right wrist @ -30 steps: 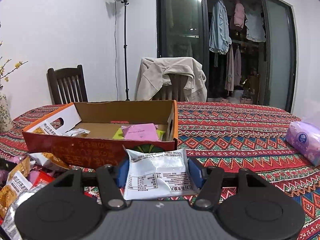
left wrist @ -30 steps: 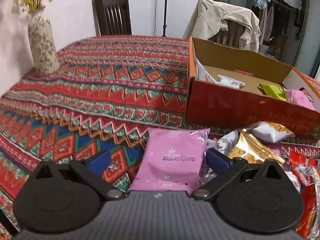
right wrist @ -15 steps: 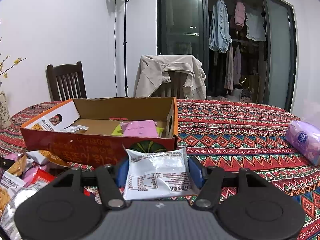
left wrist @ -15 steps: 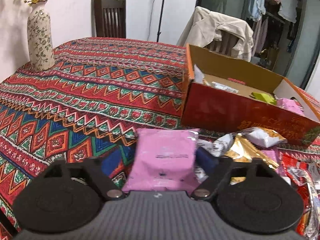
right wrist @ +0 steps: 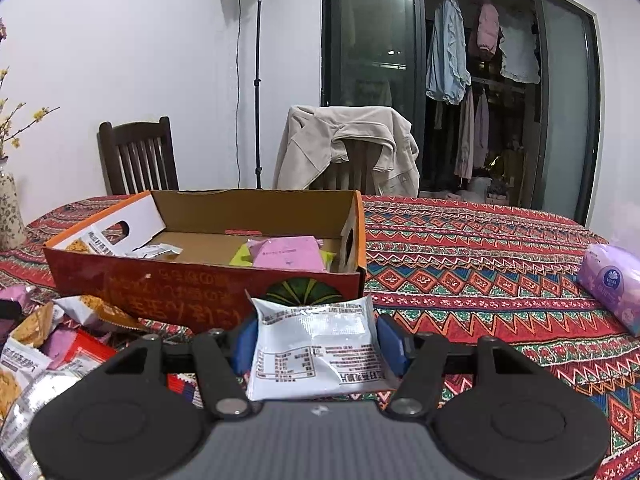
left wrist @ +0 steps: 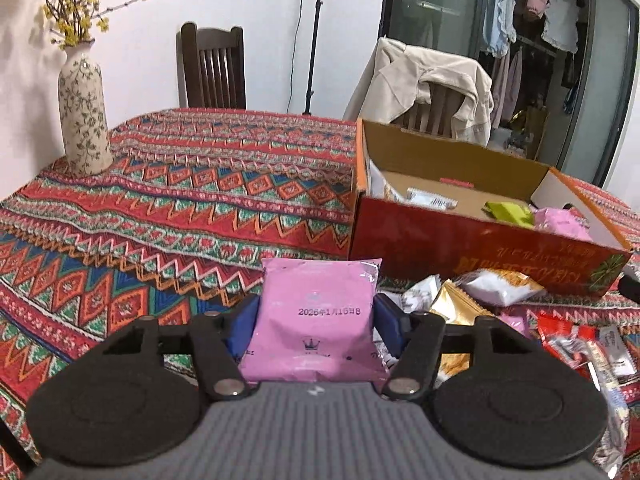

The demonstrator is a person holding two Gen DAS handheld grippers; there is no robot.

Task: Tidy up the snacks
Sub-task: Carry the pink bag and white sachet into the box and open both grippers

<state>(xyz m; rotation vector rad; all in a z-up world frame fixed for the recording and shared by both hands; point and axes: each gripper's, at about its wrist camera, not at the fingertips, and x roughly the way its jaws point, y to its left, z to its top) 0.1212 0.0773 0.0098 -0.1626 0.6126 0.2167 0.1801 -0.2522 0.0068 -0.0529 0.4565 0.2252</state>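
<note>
Between the blue pads of the left gripper (left wrist: 316,320) sits a pink snack packet (left wrist: 318,320), and the jaws have just been closing on it; both pads now press its sides. Printed across the packet: "2026", then a date reading roughly "1", "16" with Chinese characters, and a small crown emblem below. Over on the right, the right gripper (right wrist: 316,340) clamps a white snack packet (right wrist: 316,350), back panel facing up, dense small print and a nutrition table, upside down and too fine to read.

Ahead of both stands the red cardboard box (right wrist: 200,284), open-topped, gold Chinese lettering upside down on its front wall, unreadable from here. Inside it: another pink packet (right wrist: 288,254), something lime green beside it, and white packets at the left end. Loose snacks (left wrist: 500,288) lie heaped on the patterned tablecloth (left wrist: 180,200) just in front of the box. At the far right edge, a purple tissue pack (right wrist: 612,284) with a round blue logo, text too small to make out.
</note>
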